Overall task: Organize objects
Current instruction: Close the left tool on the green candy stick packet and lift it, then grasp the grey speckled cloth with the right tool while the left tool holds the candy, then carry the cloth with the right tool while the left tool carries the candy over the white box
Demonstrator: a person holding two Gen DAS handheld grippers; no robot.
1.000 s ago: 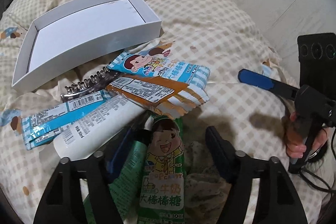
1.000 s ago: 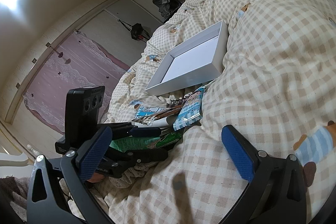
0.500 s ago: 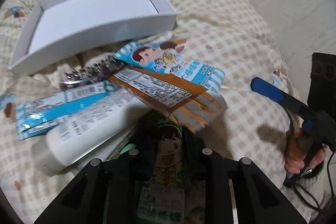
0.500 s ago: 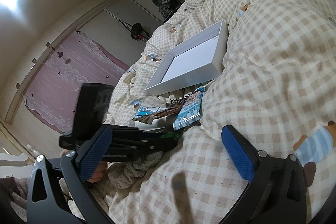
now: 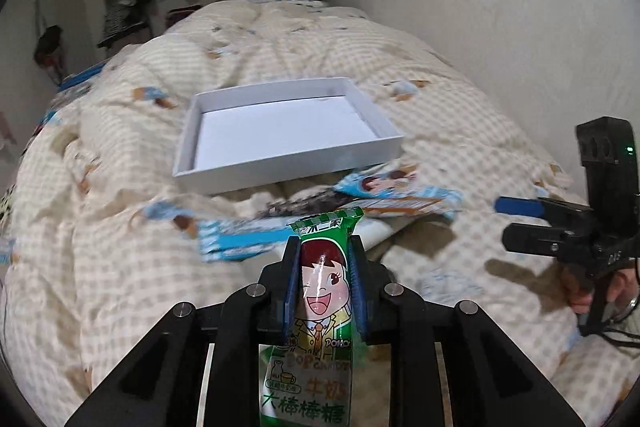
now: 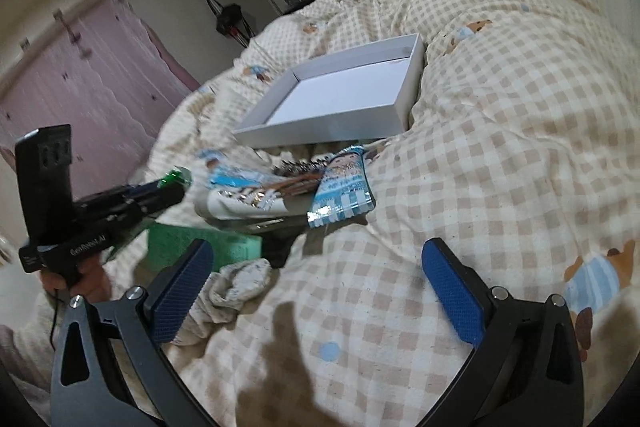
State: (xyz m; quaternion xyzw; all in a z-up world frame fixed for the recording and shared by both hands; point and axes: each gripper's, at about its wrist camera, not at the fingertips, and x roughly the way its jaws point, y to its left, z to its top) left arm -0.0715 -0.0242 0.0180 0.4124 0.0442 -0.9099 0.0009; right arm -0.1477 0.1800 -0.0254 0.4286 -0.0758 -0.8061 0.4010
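My left gripper (image 5: 325, 251) is shut on a green lollipop packet (image 5: 320, 311) with a cartoon face, held upright above the bed. Ahead of it lies an open white box (image 5: 288, 167), with nothing inside, on the checked quilt. Between box and gripper lies a pile of blue and brown snack packets (image 5: 392, 193) and a white tube. My right gripper (image 6: 316, 267) stands open over the quilt with nothing between its blue pads. In the right wrist view the left gripper (image 6: 172, 187) is at the left, with the green packet's tip (image 6: 175, 178) poking out, and the white box (image 6: 320, 137) sits behind the pile (image 6: 340, 187).
A green carton (image 6: 188, 251) and a crumpled speckled cloth (image 6: 232, 287) lie near the pile. The quilt (image 6: 500, 147) bulges high on the right. A wall runs along the bed's far side; clothes hang beyond the bed's head.
My left gripper closed on the green packet, lifted it off the pile and tipped up toward the box. The right gripper shifted and rolled a little, still open.
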